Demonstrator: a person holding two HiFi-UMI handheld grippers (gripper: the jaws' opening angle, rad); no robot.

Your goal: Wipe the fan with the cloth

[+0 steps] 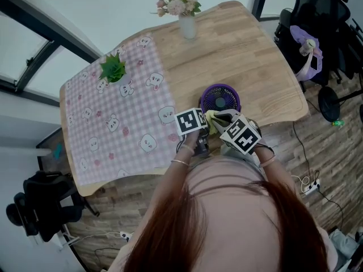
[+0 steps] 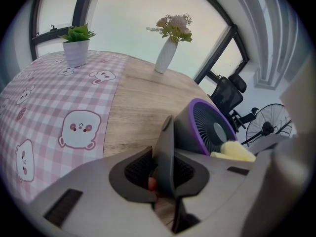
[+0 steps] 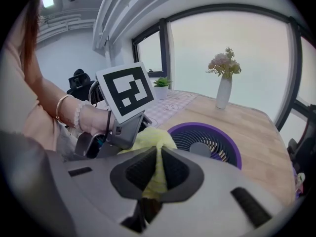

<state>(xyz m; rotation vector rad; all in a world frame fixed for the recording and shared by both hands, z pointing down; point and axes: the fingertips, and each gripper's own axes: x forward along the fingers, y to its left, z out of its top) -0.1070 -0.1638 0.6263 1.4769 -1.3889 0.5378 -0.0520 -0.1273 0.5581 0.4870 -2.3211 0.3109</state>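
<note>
The left gripper (image 2: pixel 165 168) is closed on a dark plate (image 2: pixel 166 139), seemingly the fan's stand. The fan (image 1: pixel 220 99) is stood near the table (image 1: pixel 255 67) edge. The cloth (image 3: pixel 148 139), clamped in the right gripper (image 3: pixel 157 171), should be swept lightly across the grille.

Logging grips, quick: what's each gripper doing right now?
Left gripper: closed on a grey part of the fan.
Right gripper: closed on the cloth.
</note>
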